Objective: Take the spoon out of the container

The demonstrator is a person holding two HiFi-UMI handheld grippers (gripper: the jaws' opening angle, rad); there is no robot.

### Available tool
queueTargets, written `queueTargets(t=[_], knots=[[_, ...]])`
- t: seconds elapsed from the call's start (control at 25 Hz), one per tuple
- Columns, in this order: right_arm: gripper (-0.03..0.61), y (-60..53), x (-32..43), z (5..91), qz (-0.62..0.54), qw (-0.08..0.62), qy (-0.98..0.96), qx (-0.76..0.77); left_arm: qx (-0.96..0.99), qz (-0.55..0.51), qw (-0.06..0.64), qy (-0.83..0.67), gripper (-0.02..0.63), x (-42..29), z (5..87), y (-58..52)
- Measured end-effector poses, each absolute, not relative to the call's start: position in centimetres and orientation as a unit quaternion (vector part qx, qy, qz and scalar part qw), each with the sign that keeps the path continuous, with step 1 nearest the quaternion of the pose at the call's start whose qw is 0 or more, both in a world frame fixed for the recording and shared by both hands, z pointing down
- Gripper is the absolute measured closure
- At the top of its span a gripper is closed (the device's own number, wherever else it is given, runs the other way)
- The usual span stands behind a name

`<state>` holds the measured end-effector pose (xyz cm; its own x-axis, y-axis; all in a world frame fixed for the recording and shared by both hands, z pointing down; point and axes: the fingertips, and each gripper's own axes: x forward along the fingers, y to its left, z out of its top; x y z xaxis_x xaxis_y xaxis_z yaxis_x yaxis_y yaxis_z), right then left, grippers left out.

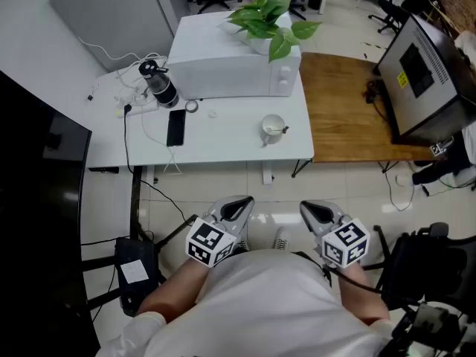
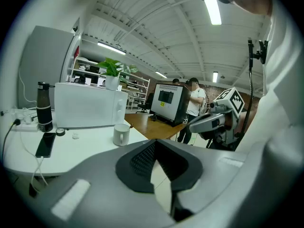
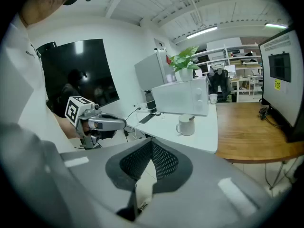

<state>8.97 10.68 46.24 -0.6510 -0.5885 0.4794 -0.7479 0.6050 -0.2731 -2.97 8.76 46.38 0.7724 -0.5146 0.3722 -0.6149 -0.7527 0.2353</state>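
Only the handle tip of the spoon (image 1: 282, 130) shows above the white mug (image 1: 271, 128); the rest is hidden inside. The mug stands on the table (image 1: 223, 136), well ahead of the left claw (image 1: 240, 204) and right claw (image 1: 310, 210), both pressed together and empty.

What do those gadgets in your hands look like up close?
The left gripper and right gripper are smooth grey shells, each tapering to two jaws lined with black dimpled pads. Each carries a white cube printed with black square markers. The person wears a white top.
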Motion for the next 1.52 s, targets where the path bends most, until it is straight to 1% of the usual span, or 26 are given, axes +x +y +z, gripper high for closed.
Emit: queueTargets(t=[0.32, 0.68, 0.92, 1.2, 1.52], knots=[[0.571, 10.7, 7.6, 46.3, 0.231, 0.176, -0.875, 0.386, 0.928, 0.136, 0.176, -0.299, 0.609, -3.9, 46.3, 8.4], [0.572, 10.0, 5.0, 46.0, 0.230, 0.177, -0.863, 0.414, 0.935, 0.126, 0.172, -0.284, 0.611, -7.2, 46.1, 6.8], [0.571, 8.8, 3.0, 45.7, 0.223, 0.175, -0.856, 0.432, 0.943, 0.126, 0.172, -0.257, 0.611, -8.2, 46.7, 6.3], [0.571, 6.8, 3.1, 45.9, 0.225, 0.180, -0.855, 0.432, 0.942, 0.126, 0.181, -0.254, 0.610, -8.1, 47.1, 4.4], [0.571, 0.4, 4.8, 46.1, 0.220, 0.175, -0.875, 0.395, 0.933, 0.123, 0.174, -0.289, 0.610, -5.9, 46.7, -0.7]])
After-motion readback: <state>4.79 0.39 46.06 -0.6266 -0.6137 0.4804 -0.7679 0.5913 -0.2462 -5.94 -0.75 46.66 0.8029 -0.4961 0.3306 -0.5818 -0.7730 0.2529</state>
